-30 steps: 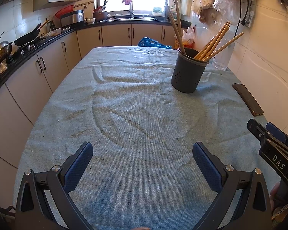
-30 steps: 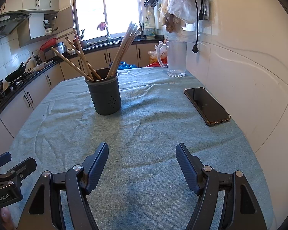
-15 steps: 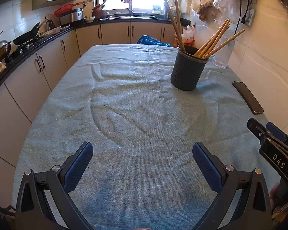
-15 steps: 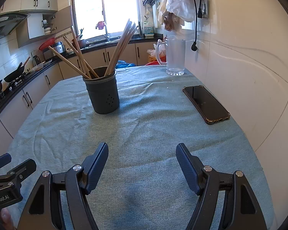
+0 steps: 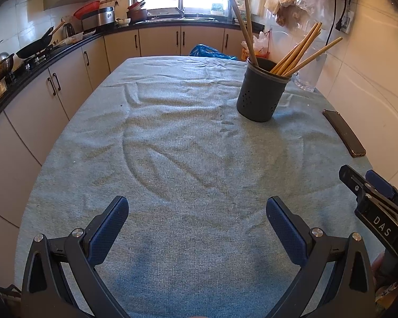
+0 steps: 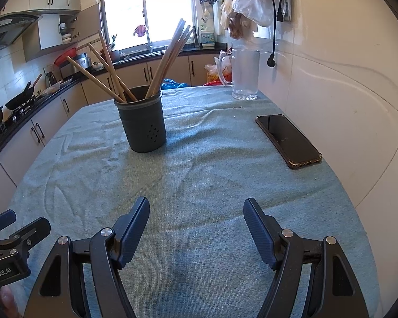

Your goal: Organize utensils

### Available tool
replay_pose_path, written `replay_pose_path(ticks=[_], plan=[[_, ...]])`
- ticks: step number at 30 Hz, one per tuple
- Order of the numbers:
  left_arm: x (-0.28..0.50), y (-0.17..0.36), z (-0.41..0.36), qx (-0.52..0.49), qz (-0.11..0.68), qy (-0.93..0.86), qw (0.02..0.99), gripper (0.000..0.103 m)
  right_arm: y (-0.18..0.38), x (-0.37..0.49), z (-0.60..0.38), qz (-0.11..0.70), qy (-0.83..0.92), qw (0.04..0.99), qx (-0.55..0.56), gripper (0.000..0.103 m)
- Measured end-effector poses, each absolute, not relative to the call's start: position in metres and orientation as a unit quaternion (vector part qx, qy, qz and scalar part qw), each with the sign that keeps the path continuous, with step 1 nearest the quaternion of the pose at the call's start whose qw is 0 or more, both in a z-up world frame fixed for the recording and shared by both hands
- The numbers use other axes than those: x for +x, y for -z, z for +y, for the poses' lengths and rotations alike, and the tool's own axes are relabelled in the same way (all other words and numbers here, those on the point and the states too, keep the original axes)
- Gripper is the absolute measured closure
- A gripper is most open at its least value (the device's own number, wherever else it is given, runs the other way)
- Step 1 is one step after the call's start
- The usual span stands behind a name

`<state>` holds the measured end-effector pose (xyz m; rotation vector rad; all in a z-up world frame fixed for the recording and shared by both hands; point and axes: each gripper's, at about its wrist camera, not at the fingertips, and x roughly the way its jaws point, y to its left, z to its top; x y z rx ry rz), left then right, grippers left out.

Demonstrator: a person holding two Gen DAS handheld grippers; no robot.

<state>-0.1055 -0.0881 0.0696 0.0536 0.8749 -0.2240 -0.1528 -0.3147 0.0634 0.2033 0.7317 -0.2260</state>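
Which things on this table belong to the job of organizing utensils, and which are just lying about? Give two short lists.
Part of the job:
- chopsticks, standing in the holder
- dark holder
- left gripper, open and empty
- right gripper, open and empty

Just lying about:
- phone
- clear jug
- tablecloth

Bench cover: a wrinkled teal cloth point(image 6: 212, 175) is spread over the bench.
Phone: a dark phone point(image 6: 288, 140) is laid flat at the right, near the wall.
Glass mug: a clear mug point(image 6: 245, 74) is stood upright at the far right.
Wok: a wok point(image 5: 34, 49) is seen at the far left.
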Motion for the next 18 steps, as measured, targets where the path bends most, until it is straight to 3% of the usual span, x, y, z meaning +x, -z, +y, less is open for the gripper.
replay_pose_path(ticks=[18], plan=[[-0.095, -0.062, -0.094, 0.031, 0.435, 0.105, 0.894, 0.0, -0.052, -0.141, -0.321, 0.378, 0.103, 0.915, 0.099, 0.025]])
